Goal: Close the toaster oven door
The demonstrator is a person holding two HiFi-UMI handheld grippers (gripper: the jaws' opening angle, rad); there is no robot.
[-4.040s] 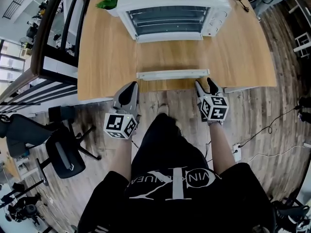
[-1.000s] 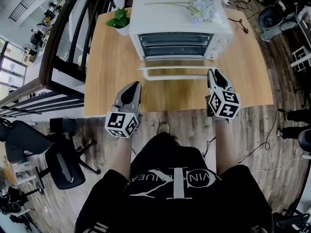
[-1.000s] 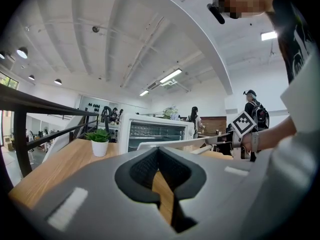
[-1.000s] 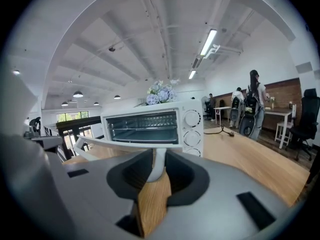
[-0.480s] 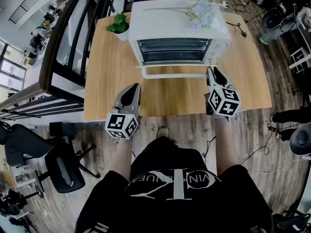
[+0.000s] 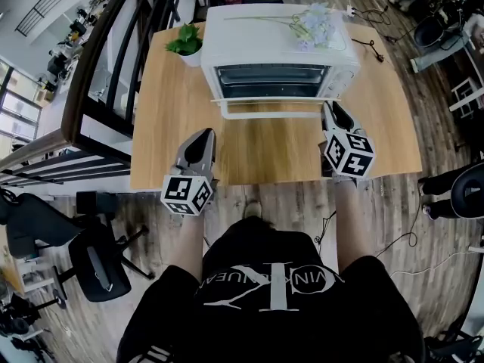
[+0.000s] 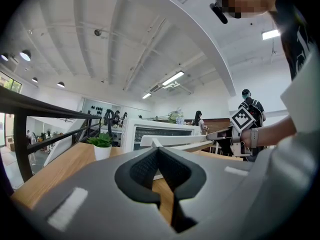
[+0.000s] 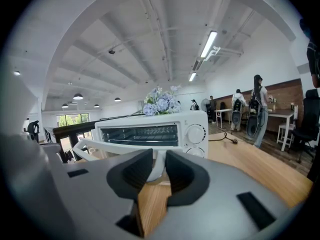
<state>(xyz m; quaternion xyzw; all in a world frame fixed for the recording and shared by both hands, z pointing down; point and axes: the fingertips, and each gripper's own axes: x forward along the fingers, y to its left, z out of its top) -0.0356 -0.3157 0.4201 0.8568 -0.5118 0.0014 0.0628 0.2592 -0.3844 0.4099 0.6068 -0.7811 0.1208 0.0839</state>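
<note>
A white toaster oven [image 6: 276, 44] stands at the far side of the wooden table [image 6: 166, 119]. Its glass door hangs part-way up, tilted, with the white door handle [image 6: 265, 113] along its free edge. My right gripper [image 6: 330, 112] is at the handle's right end. In the right gripper view the white handle [image 8: 158, 170] passes between the pads, and the right gripper [image 8: 159, 159] is shut on it. My left gripper [image 6: 203, 138] hovers over the table's near left part, apart from the oven. Seen from the left gripper view, the left gripper [image 7: 158, 151] is shut with nothing held.
A small potted plant [image 6: 185, 40] sits left of the oven, and artificial flowers [image 6: 314, 21] lie on its top. A black cable [image 6: 370, 44] trails at the table's far right. A railing [image 6: 113, 66] runs along the left; an office chair [image 6: 98, 248] stands behind me.
The door has swung up from nearly flat toward the oven, and its handle has moved closer to the oven front. My right gripper moved forward and up with it. The left gripper barely moved.
</note>
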